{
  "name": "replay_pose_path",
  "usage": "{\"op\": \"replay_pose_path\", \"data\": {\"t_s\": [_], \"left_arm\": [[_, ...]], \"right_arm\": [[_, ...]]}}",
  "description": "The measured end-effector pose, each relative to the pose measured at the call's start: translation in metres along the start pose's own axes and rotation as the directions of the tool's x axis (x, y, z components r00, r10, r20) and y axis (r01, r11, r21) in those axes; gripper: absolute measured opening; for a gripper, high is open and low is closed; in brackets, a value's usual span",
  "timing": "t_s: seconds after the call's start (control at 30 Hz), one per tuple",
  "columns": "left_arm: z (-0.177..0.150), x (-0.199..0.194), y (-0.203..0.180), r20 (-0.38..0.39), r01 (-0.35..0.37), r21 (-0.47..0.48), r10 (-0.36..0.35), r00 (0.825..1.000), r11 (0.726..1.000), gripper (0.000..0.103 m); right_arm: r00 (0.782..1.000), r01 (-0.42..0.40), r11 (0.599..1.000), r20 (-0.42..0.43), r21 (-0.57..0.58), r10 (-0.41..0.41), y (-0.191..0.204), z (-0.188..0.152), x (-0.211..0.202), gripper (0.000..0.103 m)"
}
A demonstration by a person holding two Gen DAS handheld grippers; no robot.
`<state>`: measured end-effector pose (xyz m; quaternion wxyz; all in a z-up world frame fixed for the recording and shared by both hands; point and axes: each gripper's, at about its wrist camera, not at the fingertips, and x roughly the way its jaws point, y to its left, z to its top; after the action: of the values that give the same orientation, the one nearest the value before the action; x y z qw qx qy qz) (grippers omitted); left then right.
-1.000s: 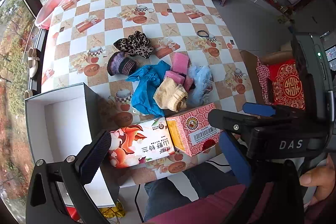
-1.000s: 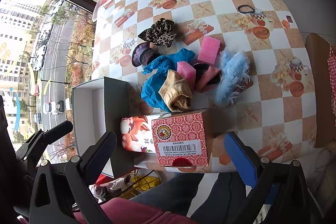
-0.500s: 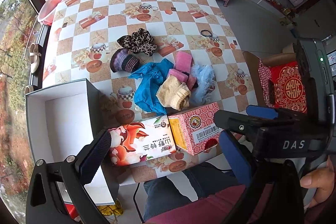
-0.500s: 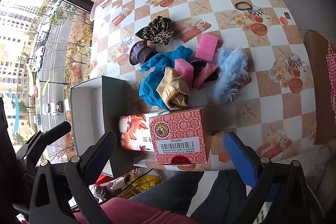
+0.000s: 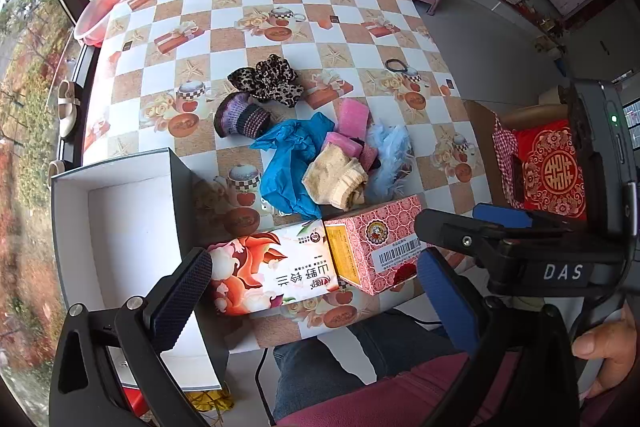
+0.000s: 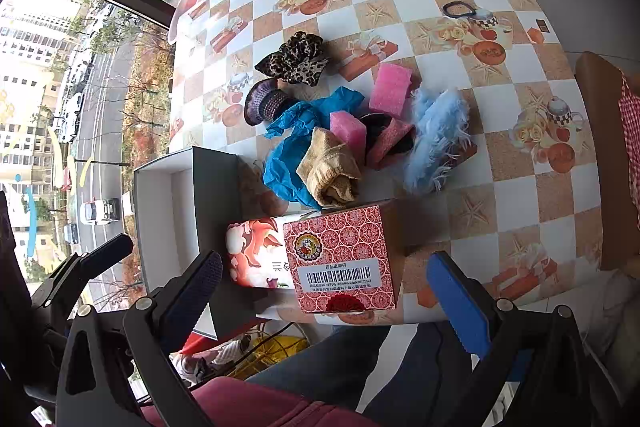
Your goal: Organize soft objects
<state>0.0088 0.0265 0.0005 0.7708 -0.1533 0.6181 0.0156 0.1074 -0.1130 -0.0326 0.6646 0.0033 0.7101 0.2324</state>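
A pile of soft things lies mid-table: a blue cloth [image 5: 292, 163] [image 6: 292, 147], a tan knit piece [image 5: 336, 179] [image 6: 330, 167], pink sponges [image 5: 352, 115] [image 6: 390, 89], a light-blue fluffy piece [image 5: 390, 155] [image 6: 438, 135], a purple knit cuff [image 5: 240, 117] [image 6: 264, 103] and a leopard scrunchie [image 5: 268, 79] [image 6: 296, 59]. An open white box [image 5: 120, 239] [image 6: 164, 203] stands at the left. My left gripper [image 5: 316, 303] is open and empty above the table's near edge. My right gripper [image 6: 324, 303] is open and empty there too, and shows in the left wrist view [image 5: 500, 227].
A floral carton [image 5: 272, 271] [image 6: 256, 255] and a red patterned carton [image 5: 372, 243] [image 6: 344, 259] lie at the near edge. A black hair tie [image 5: 396, 66] [image 6: 458, 9] lies far right. A pink basin [image 5: 116, 3] sits at the far left corner. A chair with a red cushion [image 5: 552, 171] stands to the right.
Both grippers have drawn back and up slightly, so the table objects sit a little lower and smaller in view. Nothing on the table has moved.
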Motion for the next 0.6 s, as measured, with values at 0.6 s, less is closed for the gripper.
{"op": "replay_pose_path", "data": {"t_s": [0.6], "left_arm": [[-0.005,0.005,0.050,-0.006,-0.031,-0.066,0.031,1.000,0.997,0.102]], "right_arm": [[0.999,0.010,0.996,0.043,0.093,-0.014,-0.009,-0.008,-0.001,0.103]]}}
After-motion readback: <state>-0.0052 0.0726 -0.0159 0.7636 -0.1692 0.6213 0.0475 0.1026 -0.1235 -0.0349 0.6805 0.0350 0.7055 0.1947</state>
